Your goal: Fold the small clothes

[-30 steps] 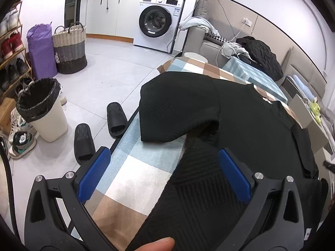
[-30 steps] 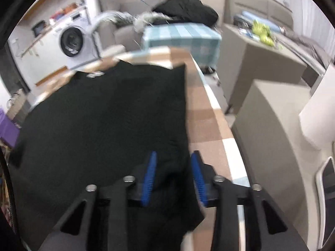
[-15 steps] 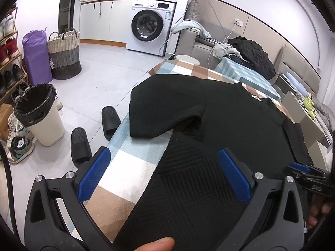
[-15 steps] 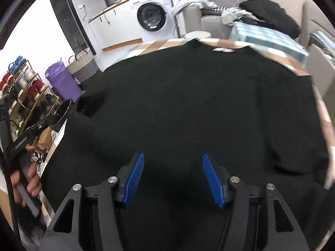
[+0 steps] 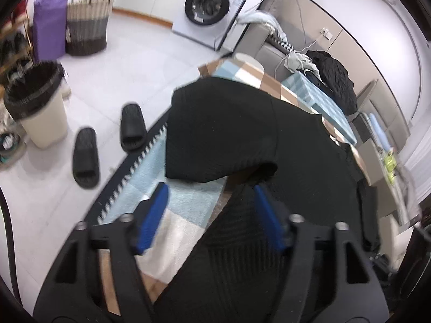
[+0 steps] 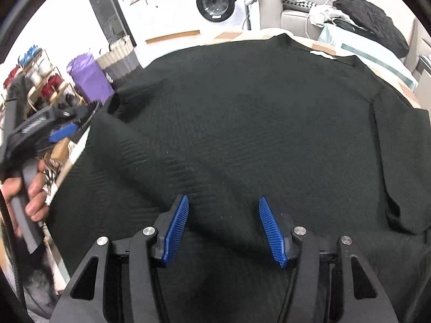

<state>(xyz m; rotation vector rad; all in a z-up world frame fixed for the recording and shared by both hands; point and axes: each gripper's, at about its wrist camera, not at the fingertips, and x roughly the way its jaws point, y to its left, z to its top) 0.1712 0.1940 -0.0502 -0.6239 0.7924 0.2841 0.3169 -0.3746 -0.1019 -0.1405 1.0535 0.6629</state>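
The left gripper [image 5: 210,210] has narrowed and advanced toward the shirt [image 6: 256,123] edge; the right gripper [image 6: 223,228] hovers spread. Next: pinch the side, fold inward.

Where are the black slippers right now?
In the left wrist view, the two black slippers lie on the white floor left of the table, beside the lined bin.

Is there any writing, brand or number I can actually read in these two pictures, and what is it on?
No text reads clearly in either view.
Washing machine: panel markings along the top, too blurred to read.
Black shirt: white neck label, too small to read.
Purple bag: no print visible.
Left tool and right tool: no markings visible.
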